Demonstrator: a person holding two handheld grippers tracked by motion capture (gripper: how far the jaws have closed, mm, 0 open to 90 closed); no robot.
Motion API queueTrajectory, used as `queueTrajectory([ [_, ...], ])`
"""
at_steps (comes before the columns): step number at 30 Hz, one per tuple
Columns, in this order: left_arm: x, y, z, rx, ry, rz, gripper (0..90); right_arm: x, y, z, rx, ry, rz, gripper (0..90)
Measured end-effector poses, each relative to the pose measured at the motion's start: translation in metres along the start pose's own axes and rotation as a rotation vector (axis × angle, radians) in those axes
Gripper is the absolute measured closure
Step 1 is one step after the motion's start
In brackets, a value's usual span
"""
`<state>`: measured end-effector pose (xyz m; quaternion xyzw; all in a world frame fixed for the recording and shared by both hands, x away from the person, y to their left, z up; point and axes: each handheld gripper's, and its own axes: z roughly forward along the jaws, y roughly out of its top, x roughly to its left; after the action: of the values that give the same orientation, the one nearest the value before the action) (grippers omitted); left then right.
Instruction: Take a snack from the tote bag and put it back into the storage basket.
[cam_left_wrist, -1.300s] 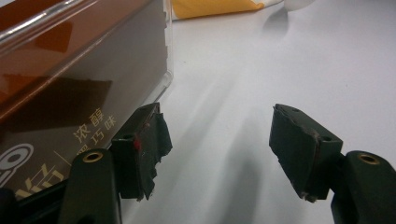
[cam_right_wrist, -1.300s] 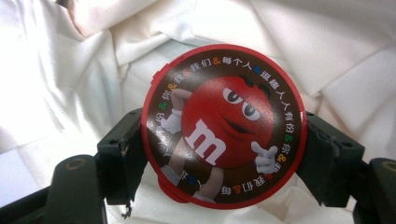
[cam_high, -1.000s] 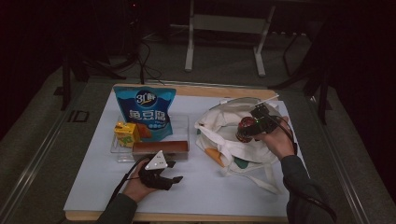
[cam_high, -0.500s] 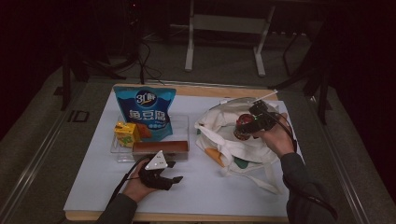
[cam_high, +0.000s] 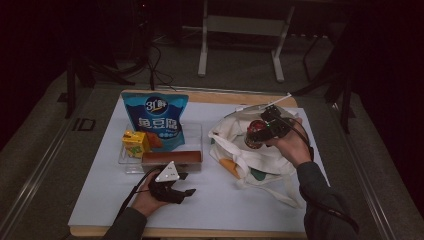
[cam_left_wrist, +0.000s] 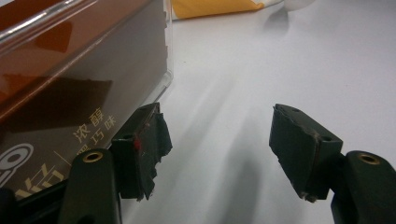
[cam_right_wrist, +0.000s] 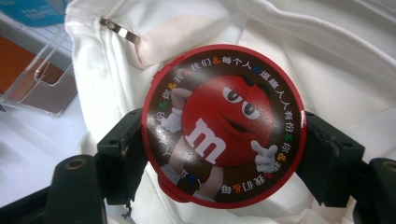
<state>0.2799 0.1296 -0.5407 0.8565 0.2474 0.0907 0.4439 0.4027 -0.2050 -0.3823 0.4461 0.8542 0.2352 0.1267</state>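
My right gripper (cam_high: 260, 132) (cam_right_wrist: 223, 156) is shut on a round red-lidded candy tub (cam_right_wrist: 223, 123) (cam_high: 255, 131), its jaws pressing both sides of the lid. It holds the tub above a white cloth tote bag (cam_high: 250, 155) (cam_right_wrist: 327, 56) lying on the right of the table. My left gripper (cam_high: 182, 189) (cam_left_wrist: 217, 149) rests low on the white table near the front edge, jaws open with nothing between them. A brown chocolate box (cam_left_wrist: 60, 93) (cam_high: 171, 158) lies just beside its left jaw.
A clear tray (cam_high: 129, 164) holds the brown box, a yellow carton (cam_high: 135, 142) and a blue snack bag (cam_high: 156, 117) standing upright. Something orange (cam_high: 230, 167) lies at the tote bag's edge. The table's wooden rim (cam_high: 200, 232) runs along the front.
My right gripper has lifted the candy tub a little higher over the tote bag. The left gripper has stayed where it was.
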Motion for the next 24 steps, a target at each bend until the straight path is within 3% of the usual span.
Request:
queueTrajectory([
  [24,0.0,0.0,0.0,0.0,-0.001,0.0,34.8,0.024,0.017,-0.005,-0.017,0.031,-0.036,25.8],
])
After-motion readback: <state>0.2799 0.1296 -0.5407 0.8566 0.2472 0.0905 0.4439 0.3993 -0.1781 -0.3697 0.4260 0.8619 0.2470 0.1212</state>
